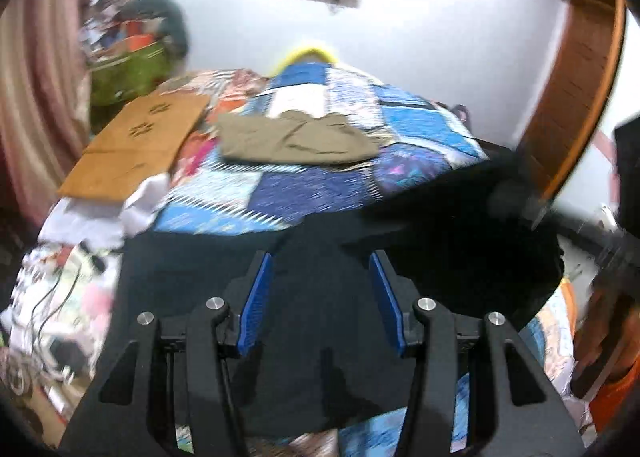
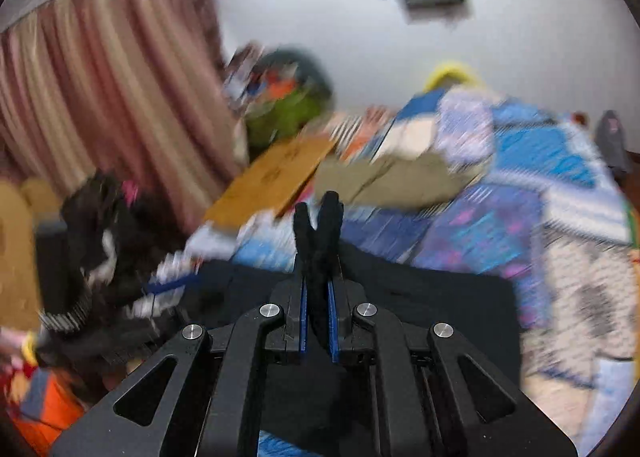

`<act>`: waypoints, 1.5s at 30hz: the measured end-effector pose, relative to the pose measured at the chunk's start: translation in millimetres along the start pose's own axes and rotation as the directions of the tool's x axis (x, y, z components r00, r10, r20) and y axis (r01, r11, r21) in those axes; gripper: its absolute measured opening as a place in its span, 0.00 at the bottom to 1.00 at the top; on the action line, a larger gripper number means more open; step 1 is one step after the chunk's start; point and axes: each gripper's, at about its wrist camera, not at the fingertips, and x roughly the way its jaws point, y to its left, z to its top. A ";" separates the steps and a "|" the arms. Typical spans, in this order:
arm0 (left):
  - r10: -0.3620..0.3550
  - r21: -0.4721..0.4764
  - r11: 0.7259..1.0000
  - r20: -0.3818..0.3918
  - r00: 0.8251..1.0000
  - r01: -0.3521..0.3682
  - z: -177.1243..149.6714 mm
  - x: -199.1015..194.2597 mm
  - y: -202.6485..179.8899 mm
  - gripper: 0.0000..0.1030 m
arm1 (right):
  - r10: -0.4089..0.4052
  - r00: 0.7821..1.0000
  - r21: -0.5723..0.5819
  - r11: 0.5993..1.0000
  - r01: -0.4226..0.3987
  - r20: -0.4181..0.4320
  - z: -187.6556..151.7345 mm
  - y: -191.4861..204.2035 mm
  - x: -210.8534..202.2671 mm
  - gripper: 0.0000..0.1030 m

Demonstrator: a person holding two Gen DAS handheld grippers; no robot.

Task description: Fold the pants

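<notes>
While black cloth is pinched between the closed right gripper, the left gripper is held half open, nothing visibly pinched. Black pants, spread on the patchwork bedspread, are judged limp and light; a hem or waistband grip is suggested. Beyond, seemingly folded olive pants are seen.

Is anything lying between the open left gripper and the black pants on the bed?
Nothing visible. The left gripper hangs open directly over the black pants, with only dark fabric behind its pads. The right gripper is already shut on a fold of the same cloth.
</notes>
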 end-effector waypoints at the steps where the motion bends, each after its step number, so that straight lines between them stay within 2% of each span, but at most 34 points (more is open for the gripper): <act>1: 0.012 -0.016 1.000 -0.008 1.000 -0.012 -5.5 -1.8 8.9 0.49 | 0.012 0.998 -0.009 1.000 -0.013 -0.061 -13.2 5.8 19.7 0.07; 5: 0.031 -0.060 0.998 -0.045 0.999 -0.034 -24.7 -0.5 29.8 0.49 | 0.045 0.968 0.002 0.999 -0.046 -0.246 -59.6 14.5 68.8 0.09; 8: 0.028 -0.072 0.997 -0.066 0.997 -0.033 -32.9 4.6 32.2 0.49 | 0.000 0.971 -0.049 0.999 -0.012 -0.240 -64.1 18.2 68.8 0.11; 10: 0.023 -0.066 0.997 -0.068 0.997 -0.027 -32.9 6.7 28.6 0.49 | 0.020 0.964 -0.025 0.999 -0.028 -0.264 -57.6 14.7 65.4 0.16; 12: 0.012 -0.056 0.998 -0.058 0.998 -0.015 -29.2 8.1 21.7 0.49 | 0.044 0.966 -0.002 0.999 -0.046 -0.254 -49.9 14.4 58.3 0.33; 15: -0.007 -0.040 0.999 -0.043 0.999 0.005 -21.6 9.2 10.5 0.49 | -0.015 0.983 -0.065 0.998 0.003 -0.181 -36.6 14.3 33.6 0.41; 19: -0.045 -0.008 0.999 -0.046 0.998 0.045 -11.1 20.4 -11.9 0.49 | -0.087 0.991 -0.099 0.992 0.077 -0.098 -20.8 -4.2 7.3 0.43; 21: -0.055 0.010 0.998 -0.062 0.997 0.055 -10.4 31.9 -23.2 0.49 | -0.167 0.981 -0.123 0.980 0.155 -0.098 -16.9 -22.2 8.1 0.43; 23: -0.052 0.027 0.998 -0.090 0.995 0.054 -12.0 49.7 -34.4 0.47 | -0.227 0.965 -0.136 0.968 0.209 -0.134 -18.4 -44.8 12.8 0.43; 24: -0.050 0.036 0.998 -0.109 0.993 0.054 -14.3 60.5 -40.4 0.41 | -0.247 0.955 -0.135 0.965 0.226 -0.166 -22.4 -55.6 16.7 0.43; 25: -0.045 0.042 0.998 -0.134 0.990 0.051 -16.3 70.2 -45.0 0.31 | -0.261 0.944 -0.138 0.962 0.236 -0.202 -28.6 -64.2 19.6 0.43; 26: -0.047 0.053 0.997 -0.166 0.985 0.056 -19.5 81.0 -49.9 0.26 | -0.280 0.930 -0.138 0.958 0.253 -0.239 -35.3 -70.8 21.3 0.43; 27: -0.043 0.068 0.996 -0.193 0.980 0.057 -23.6 91.2 -54.5 0.21 | -0.285 0.922 -0.150 0.956 0.253 -0.263 -43.5 -77.0 22.9 0.39; 30: 0.000 0.104 0.994 -0.249 0.969 0.027 -40.7 114.0 -58.8 0.18 | -0.273 0.933 -0.167 0.957 0.238 -0.233 -56.8 -79.6 11.9 0.39; 36: 0.038 0.111 0.994 -0.233 0.972 -0.012 -55.6 110.8 -49.0 0.19 | -0.246 0.946 -0.141 0.965 0.220 -0.212 -65.2 -85.8 1.9 0.40; 38: 0.023 0.098 0.995 -0.233 0.972 0.000 -59.9 105.1 -39.7 0.25 | -0.249 0.945 -0.147 0.964 0.221 -0.213 -65.8 -84.3 0.7 0.39; 40: 0.005 0.081 0.997 -0.232 0.973 0.014 -57.5 98.7 -34.1 0.25 | -0.249 0.944 -0.151 0.964 0.219 -0.217 -65.9 -81.5 -3.7 0.39; 43: 0.083 0.103 0.993 -0.204 0.976 -0.063 -54.7 81.7 -26.8 0.24 | -0.248 0.940 -0.153 0.964 0.216 -0.235 -62.2 -81.2 -10.2 0.40; 45: 0.094 0.070 0.994 -0.181 0.979 -0.083 -50.9 65.0 -9.5 0.24 | -0.242 0.942 -0.140 0.967 0.213 -0.235 -56.7 -81.1 -15.6 0.42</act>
